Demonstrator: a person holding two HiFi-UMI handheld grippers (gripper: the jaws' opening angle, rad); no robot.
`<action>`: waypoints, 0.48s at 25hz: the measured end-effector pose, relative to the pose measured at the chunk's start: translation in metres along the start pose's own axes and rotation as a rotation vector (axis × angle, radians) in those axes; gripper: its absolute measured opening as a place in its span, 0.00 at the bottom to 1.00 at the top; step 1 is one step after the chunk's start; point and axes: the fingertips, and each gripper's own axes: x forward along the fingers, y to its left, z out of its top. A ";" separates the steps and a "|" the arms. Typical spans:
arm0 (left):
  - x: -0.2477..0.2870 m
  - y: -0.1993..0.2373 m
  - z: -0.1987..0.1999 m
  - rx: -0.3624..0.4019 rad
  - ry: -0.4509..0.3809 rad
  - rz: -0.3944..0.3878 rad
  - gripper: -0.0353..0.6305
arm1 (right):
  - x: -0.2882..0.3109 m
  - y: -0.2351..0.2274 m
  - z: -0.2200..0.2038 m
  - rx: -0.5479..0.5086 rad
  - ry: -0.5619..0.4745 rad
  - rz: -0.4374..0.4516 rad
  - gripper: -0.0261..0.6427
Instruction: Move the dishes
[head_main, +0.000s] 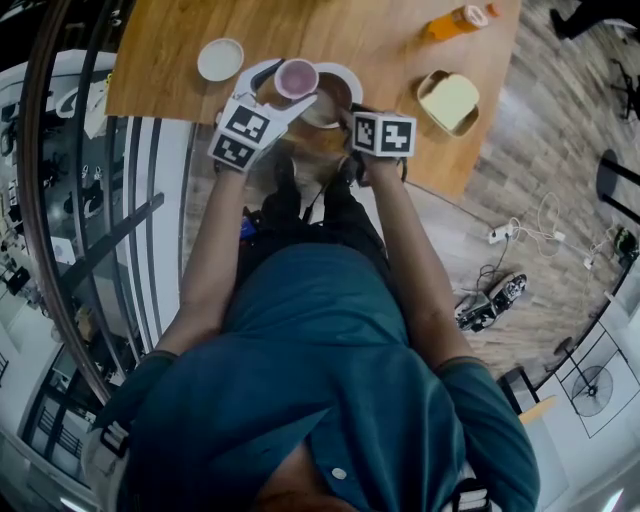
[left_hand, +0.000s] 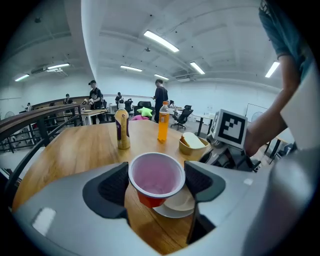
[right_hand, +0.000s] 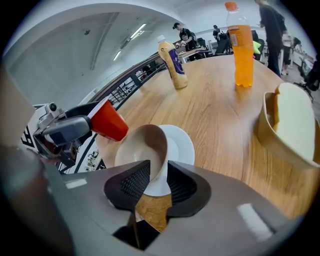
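Note:
A red cup (left_hand: 156, 170) with a pale pink inside hangs above the wooden table (left_hand: 75, 150), and my left gripper (left_hand: 157, 182) is shut on it, one pad on each side. In the head view that cup (head_main: 297, 77) sits just left of a white plate (head_main: 347, 78). My right gripper (right_hand: 158, 182) is shut on the wall of a beige bowl (right_hand: 145, 145), which tilts on the white plate (right_hand: 182, 142). From the right gripper view the red cup (right_hand: 109, 121) hovers just left of the bowl.
A yellow bowl holding a pale slab (head_main: 449, 101) stands to the right. An orange bottle (right_hand: 241, 47) and a brown bottle (right_hand: 172, 56) stand farther back. A small white dish (head_main: 220, 58) lies at the left. The table's near edge (head_main: 300, 140) runs under both grippers.

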 end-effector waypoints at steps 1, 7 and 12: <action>-0.003 0.003 -0.001 -0.002 0.000 0.008 0.57 | 0.000 0.000 0.000 0.005 0.000 -0.004 0.20; -0.016 0.023 -0.011 -0.024 0.010 0.055 0.57 | 0.001 -0.003 0.000 0.043 0.002 -0.019 0.18; -0.023 0.038 -0.026 -0.043 0.016 0.093 0.57 | -0.002 -0.007 0.002 0.076 -0.020 -0.041 0.08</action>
